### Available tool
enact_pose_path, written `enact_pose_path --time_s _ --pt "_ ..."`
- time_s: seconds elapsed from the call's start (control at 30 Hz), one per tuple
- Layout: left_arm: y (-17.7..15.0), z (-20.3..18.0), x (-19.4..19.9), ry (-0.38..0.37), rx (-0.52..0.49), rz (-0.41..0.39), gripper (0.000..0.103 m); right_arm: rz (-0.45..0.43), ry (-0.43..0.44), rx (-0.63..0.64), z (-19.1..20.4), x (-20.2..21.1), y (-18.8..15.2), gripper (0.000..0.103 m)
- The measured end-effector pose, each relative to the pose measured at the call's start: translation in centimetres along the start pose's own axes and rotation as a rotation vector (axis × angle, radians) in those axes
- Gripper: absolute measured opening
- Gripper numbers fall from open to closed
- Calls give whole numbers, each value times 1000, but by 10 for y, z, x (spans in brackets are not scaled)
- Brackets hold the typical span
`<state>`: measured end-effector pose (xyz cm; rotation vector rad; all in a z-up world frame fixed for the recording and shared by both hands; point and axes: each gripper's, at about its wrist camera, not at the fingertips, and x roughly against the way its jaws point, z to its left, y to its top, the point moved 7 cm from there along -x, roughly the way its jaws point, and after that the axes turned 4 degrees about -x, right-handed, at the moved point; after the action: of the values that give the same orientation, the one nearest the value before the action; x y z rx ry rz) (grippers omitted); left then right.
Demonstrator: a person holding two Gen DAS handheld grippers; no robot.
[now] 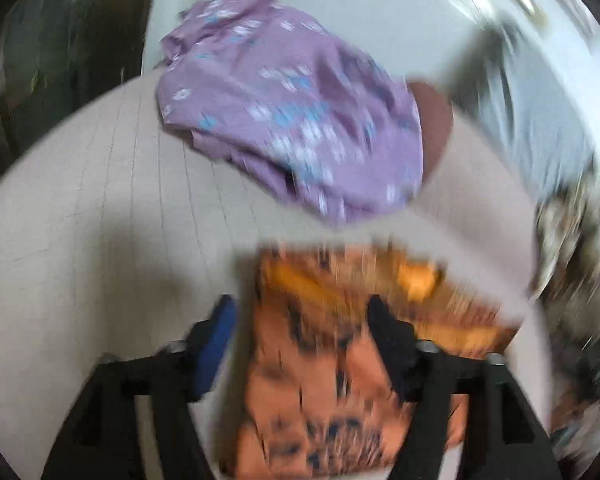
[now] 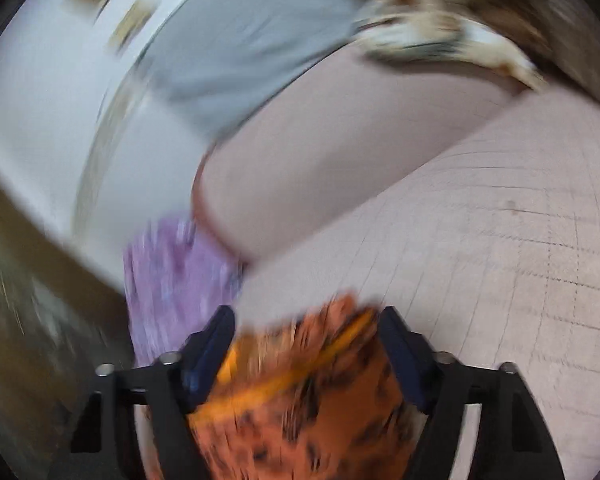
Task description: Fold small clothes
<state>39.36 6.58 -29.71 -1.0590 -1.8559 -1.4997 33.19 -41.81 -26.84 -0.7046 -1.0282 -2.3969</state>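
Left wrist view, blurred: two garments on my desk (image 1: pixel 80 208), one orange patterned garment (image 1: pixel 324 364) and one purple floral garment (image 1: pixel 284 112). My left claw (image 1: pixel 300 336) stands apart, the orange cloth lying between its fingers, not pinched. Right claw (image 2: pixel 306 344) is apart too, over the same orange cloth, which lies at the purple one's near edge. Bare gridded desk opens left of the left claw and right of the right one.
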Motion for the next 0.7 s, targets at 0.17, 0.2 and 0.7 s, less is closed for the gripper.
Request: enact_pose_path --time_s 0.17,0.2,0.7 --pt "-68 -31 -33 61 -48 97 74 323 -60 303 78 -53 -109 37" --pt "-74 -30 -42 99 -82 109 73 348 -71 333 83 -62 -122 35" --pt "-42 -1 -67 202 -75 45 79 152 -112 133 107 -176 -61 35"
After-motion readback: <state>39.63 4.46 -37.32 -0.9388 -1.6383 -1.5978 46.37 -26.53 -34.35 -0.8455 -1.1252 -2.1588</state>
